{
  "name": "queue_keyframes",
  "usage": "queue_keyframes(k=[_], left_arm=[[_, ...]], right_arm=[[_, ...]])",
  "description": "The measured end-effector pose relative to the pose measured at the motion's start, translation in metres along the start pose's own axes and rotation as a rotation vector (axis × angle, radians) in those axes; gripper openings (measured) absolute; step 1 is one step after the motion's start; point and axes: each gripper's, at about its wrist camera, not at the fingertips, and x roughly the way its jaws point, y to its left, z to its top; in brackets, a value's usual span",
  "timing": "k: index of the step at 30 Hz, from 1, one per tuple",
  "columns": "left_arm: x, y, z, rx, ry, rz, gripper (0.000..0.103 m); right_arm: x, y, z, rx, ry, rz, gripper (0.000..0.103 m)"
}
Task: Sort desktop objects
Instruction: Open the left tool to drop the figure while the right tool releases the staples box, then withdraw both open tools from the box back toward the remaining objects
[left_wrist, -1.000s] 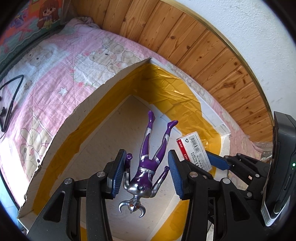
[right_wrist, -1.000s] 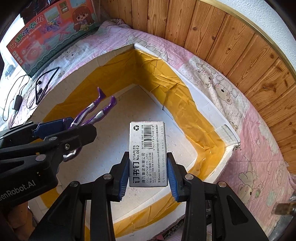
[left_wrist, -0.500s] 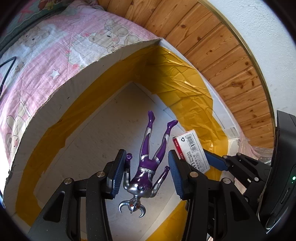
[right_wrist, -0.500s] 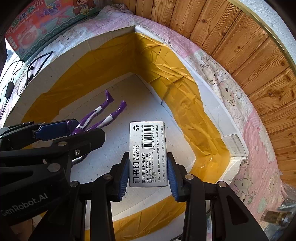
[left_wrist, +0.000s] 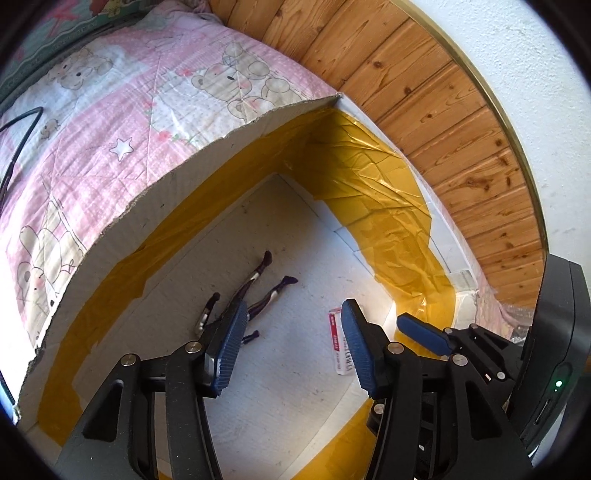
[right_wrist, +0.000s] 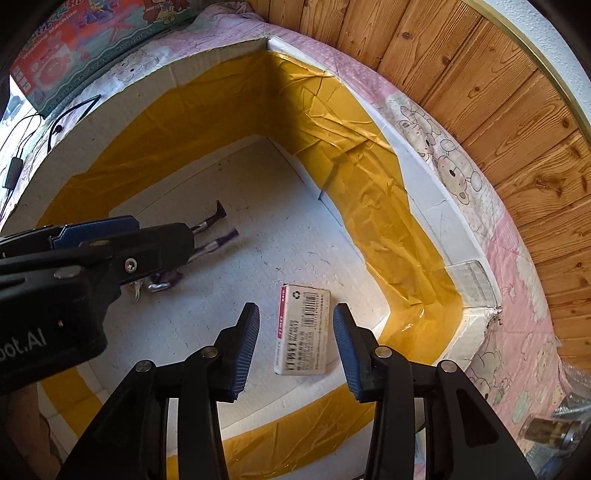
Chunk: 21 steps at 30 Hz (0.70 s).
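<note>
While both sets of my fingers point steeply down into the white box, this is how things lie, left to right.

Cable: a black cable (left_wrist: 22, 125) lies on the quilt at the far left, outside the box.
Quilt: a pink quilt (left_wrist: 110, 122) printed with bears and stars lies under and around the box; I cannot tell what it covers.
Box: the white box (left_wrist: 122, 206) has torn cardboard walls with yellow tape (left_wrist: 388, 229) lining them inside and running along the floor edges.
Figure: the purple and silver toy figure (left_wrist: 255, 291) lies flat on the box floor, legs pointing away from me, partly hidden behind my left pad.
Left fingers: my left gripper (left_wrist: 291, 347) is released and opening wider, with nothing between the pads; the figure lies below and to the left of the gap.
Staple box: the grey staple box (right_wrist: 303, 328) with a barcode and a red edge lies flat on the box floor, right of the figure and apart from it.
Right fingers: my right gripper (right_wrist: 295, 347) is opening, its pads standing clear on either side of the staple box, which lies on the floor below the gap.
Toy carton: a colourful toy carton (right_wrist: 74, 48) lies beyond the box.
Room: a wooden plank panel (left_wrist: 424, 110) runs behind the quilt, with a white wall (left_wrist: 517, 55) past it.
</note>
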Motion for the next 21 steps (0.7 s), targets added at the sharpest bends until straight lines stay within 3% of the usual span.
queue_keyframes(k=[12,21], left_arm=[[-0.028,-0.007,-0.013,0.023,-0.069,0.046,0.056],[-0.047,-0.015,-0.033,0.054,-0.118,0.059,0.056]], right_arm=[[-0.021,0.015,-0.016,-0.025,0.023,0.012,0.046],[-0.059,0.020,-0.039,-0.018,-0.002,-0.003,0.046]])
